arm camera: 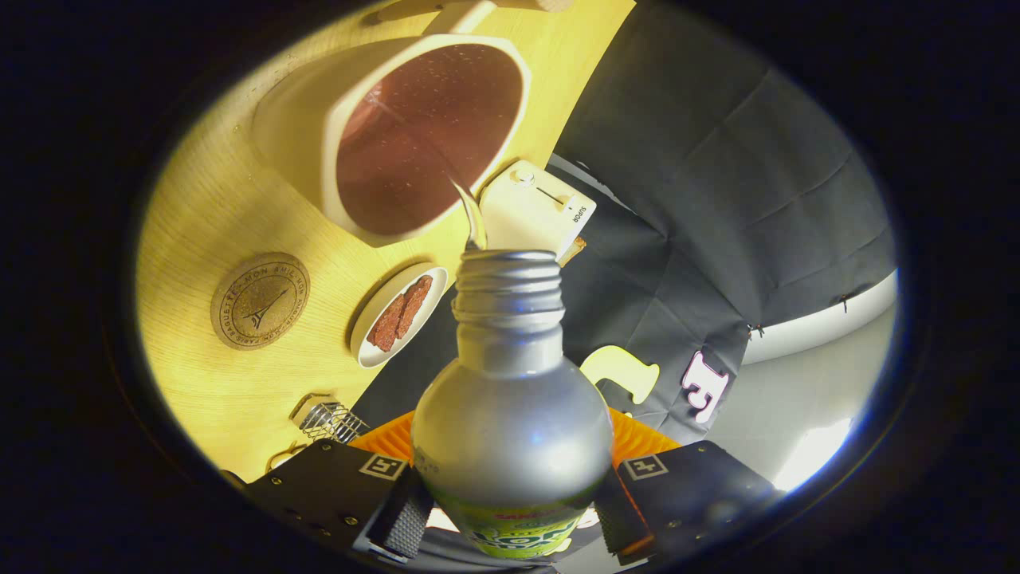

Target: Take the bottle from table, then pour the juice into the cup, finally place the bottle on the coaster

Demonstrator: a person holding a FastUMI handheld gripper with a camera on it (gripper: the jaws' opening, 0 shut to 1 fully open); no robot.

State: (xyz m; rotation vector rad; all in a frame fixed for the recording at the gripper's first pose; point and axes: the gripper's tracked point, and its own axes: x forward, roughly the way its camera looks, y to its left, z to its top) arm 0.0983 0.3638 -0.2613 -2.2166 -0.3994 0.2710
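Gripper view: the gripper [510,510] pinches the silver bottle [510,414] between both fingers, tilted, a thin juice stream [472,219] falling into the nearly full cup [426,135] ahead. Pouring looks almost done; the coaster [260,300] beyond awaits the bottle.

A pale wooden desk [215,215] carries everything here. On it stands a cream cup [398,135], filled with dark reddish juice. Near the cup lies a round cork coaster [260,301] (nothing sits on it). Between coaster and desk edge rests a small white dish [396,315] holding reddish-brown strips. A cream-coloured appliance [535,209] sits at the desk's edge just beside the cup. A small wire rack [331,420] stands on the desk, near the gripper's [510,510] fingers.
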